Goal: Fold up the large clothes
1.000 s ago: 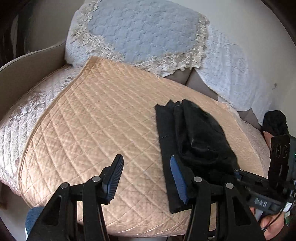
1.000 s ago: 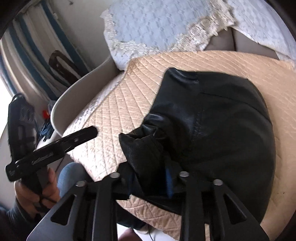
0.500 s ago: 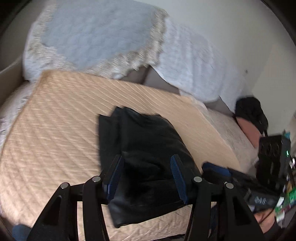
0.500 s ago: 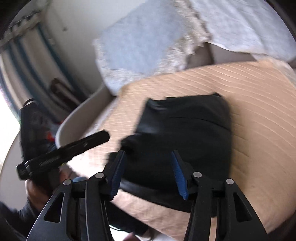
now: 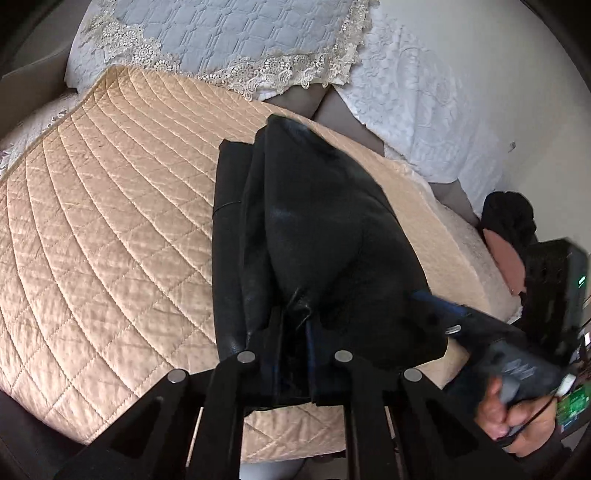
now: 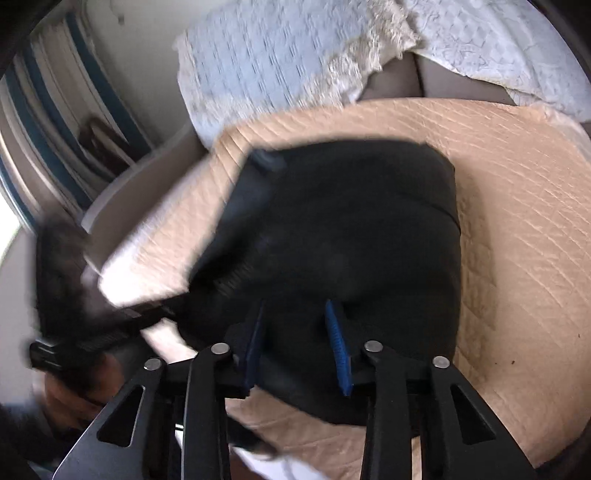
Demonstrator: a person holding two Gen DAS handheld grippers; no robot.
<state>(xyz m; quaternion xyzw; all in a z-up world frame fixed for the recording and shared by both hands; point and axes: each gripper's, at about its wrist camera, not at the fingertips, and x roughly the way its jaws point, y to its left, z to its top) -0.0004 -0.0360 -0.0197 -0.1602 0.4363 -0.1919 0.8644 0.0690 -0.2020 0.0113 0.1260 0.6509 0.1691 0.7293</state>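
Note:
A black leather-like garment (image 5: 332,221) lies folded on a beige quilted cover (image 5: 110,221). My left gripper (image 5: 299,317) is at the garment's near edge; its jaws are closing and pinch a raised fold of it. The right gripper (image 5: 436,299), held by a hand (image 5: 506,417), reaches in at the garment's right side. In the blurred right wrist view my right gripper (image 6: 295,332) hangs over the garment (image 6: 351,221). Its blue pads (image 6: 336,343) stand apart and are closing, with black cloth between and below them. The left gripper (image 6: 110,325) shows as a dark smear at the left.
A blue-grey pillow with lace trim (image 5: 221,29) and a white textured cover (image 5: 424,110) lie behind the quilt. A dark object (image 5: 509,218) sits at the far right by the wall. A curved pale frame edge (image 6: 140,184) borders the quilt's left side.
My left gripper swung from the bare quilt over the garment, dropped to its near edge and closed on a fold. The right gripper let go of its bunched cloth, opened, then narrowed again.

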